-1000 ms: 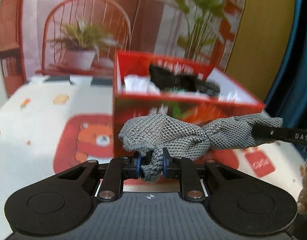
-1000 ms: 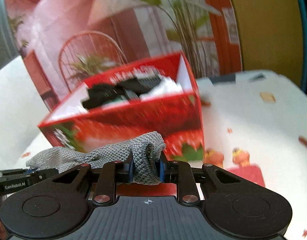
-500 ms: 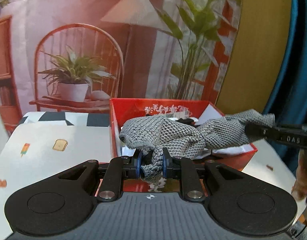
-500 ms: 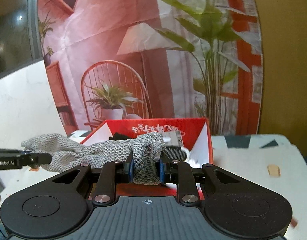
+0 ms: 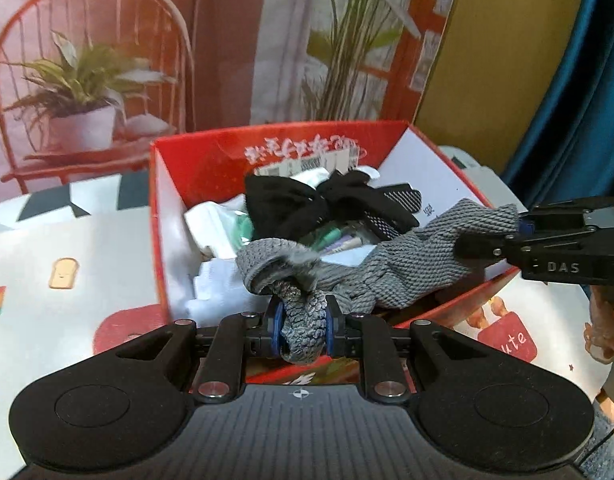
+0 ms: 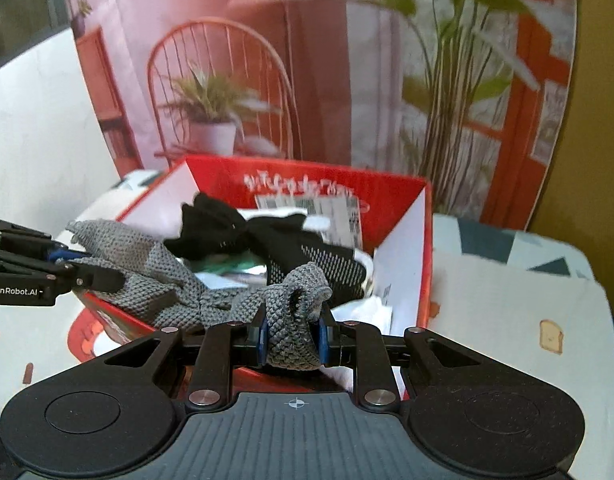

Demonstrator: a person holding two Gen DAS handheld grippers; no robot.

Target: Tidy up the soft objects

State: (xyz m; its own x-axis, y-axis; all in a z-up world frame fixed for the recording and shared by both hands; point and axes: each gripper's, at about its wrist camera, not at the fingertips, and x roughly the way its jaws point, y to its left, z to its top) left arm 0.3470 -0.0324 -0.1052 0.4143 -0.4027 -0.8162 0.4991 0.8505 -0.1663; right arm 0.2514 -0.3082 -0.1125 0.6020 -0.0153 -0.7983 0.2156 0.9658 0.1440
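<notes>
1. Left gripper (image 5: 302, 330): its jaws are clamped on one bunched end of a grey knitted cloth (image 5: 391, 268); the pinch takes only a narrow fold, so a jerk could pull the knit free.
2. Right gripper (image 6: 292, 338): likewise closed on the opposite end of the same cloth, a thick wad filling the gap between its blue pads (image 6: 261, 336).
3. Position of the cloth: it hangs slack between the two grippers, over the open top of a red box (image 5: 195, 168), clear of the desk (image 5: 67, 240).
4. Risk at the rim: the right-hand end lies across the box's side wall. If both grippers let go here, that end would probably drape outside rather than fall in.
5. Risk of uneven release: if one gripper opens before the other, the cloth is likely to swing to the held side and may drag over the rim.
6. Risk from contents: the box already holds a black garment (image 5: 327, 196) and white items (image 5: 223, 292), heaped near the top. A loose, unfolded cloth laid on this pile may slide off or spill over.
7. Risk of snagging: coarse knit may catch on a pad on release and be lifted back out.
</notes>
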